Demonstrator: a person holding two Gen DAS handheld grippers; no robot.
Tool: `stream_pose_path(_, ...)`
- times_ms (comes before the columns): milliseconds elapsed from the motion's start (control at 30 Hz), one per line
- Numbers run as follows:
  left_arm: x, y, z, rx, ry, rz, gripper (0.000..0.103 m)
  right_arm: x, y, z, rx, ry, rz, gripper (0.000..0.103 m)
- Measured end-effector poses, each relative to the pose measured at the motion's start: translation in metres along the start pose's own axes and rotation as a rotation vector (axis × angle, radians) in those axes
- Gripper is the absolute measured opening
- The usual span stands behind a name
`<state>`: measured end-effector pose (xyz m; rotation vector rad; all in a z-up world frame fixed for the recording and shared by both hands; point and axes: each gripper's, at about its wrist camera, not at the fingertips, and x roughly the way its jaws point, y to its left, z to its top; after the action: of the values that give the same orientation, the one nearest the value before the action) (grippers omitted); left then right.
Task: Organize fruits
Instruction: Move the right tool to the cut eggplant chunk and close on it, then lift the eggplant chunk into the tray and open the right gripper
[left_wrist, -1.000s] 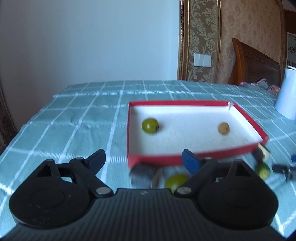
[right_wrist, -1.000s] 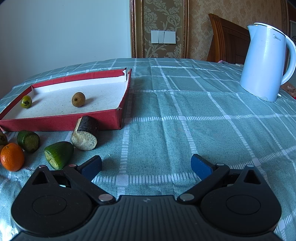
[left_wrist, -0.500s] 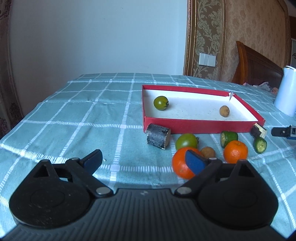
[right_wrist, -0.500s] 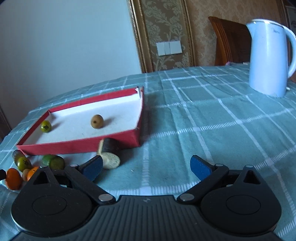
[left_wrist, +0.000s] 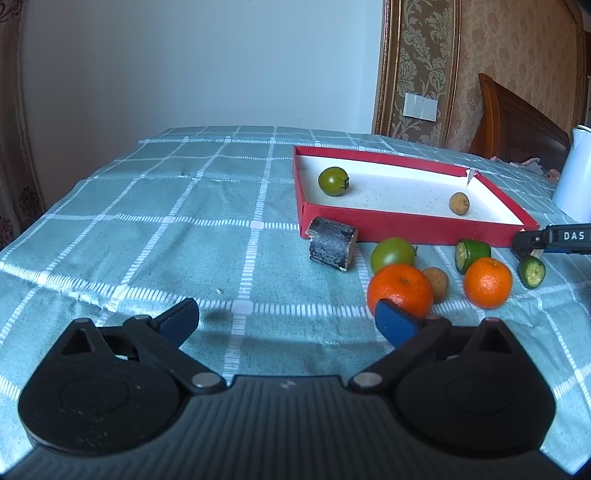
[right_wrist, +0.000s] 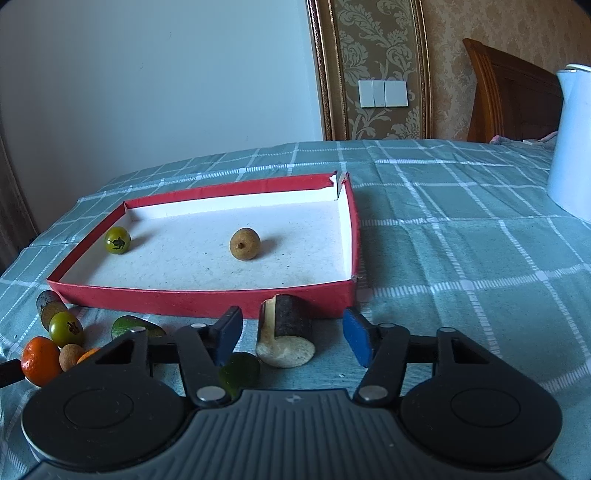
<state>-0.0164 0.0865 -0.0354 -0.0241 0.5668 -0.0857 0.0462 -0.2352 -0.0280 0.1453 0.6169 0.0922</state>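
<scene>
A red tray with a white floor holds a green tomato and a small brown fruit. In front of it lie a dark chunk, another green tomato, two oranges, a brown fruit and cucumber pieces. My left gripper is open over bare cloth, its right fingertip just short of the nearer orange. My right gripper is closing around a dark-skinned, pale-fleshed chunk by the tray; its pads stand clear of it.
A white kettle stands at the far right on the checked green tablecloth. More fruit lies left of my right gripper, and a cucumber piece sits under its left finger. A wooden headboard and wall rise behind the table.
My left gripper pulled back from the tray, bringing the loose fruit into view, and its jaws widened. My right gripper moved in on the dark-skinned chunk and its jaws narrowed around it.
</scene>
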Motion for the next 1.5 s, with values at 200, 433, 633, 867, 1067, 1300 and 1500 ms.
stream_pose_path(200, 0.0, -0.001, -0.001, 0.02, -0.011, -0.004, 0.103, 0.009, 0.004, -0.006, -0.01, 0.006, -0.018, 0.034)
stream_pose_path(433, -0.008, -0.003, -0.004, 0.096, -0.042, -0.092, 0.103, 0.008, 0.008, -0.008, -0.041, -0.013, -0.033, 0.033)
stream_pose_path(633, -0.014, -0.022, -0.009, 0.18, -0.072, -0.137, 0.103, 0.008, 0.006, -0.008, -0.029, -0.014, -0.026, 0.033)
stream_pose_path(867, 0.003, -0.057, -0.006, 0.291, -0.021, -0.111, 0.103, -0.002, 0.006, -0.008, -0.025, -0.049, -0.029, 0.033)
stream_pose_path(1067, 0.014, -0.055, -0.004, 0.254, 0.033, -0.116, 0.103, -0.022, 0.012, 0.001, -0.062, -0.13, -0.04, 0.031)
stream_pose_path(1300, 0.021, -0.043, -0.001, 0.184, 0.074, -0.155, 0.103, -0.027, 0.013, 0.011, -0.091, -0.114, -0.028, 0.023)
stream_pose_path(1500, 0.02, -0.042, -0.001, 0.181, 0.074, -0.159, 0.103, -0.02, 0.005, 0.002, -0.071, -0.048, -0.009, 0.023)
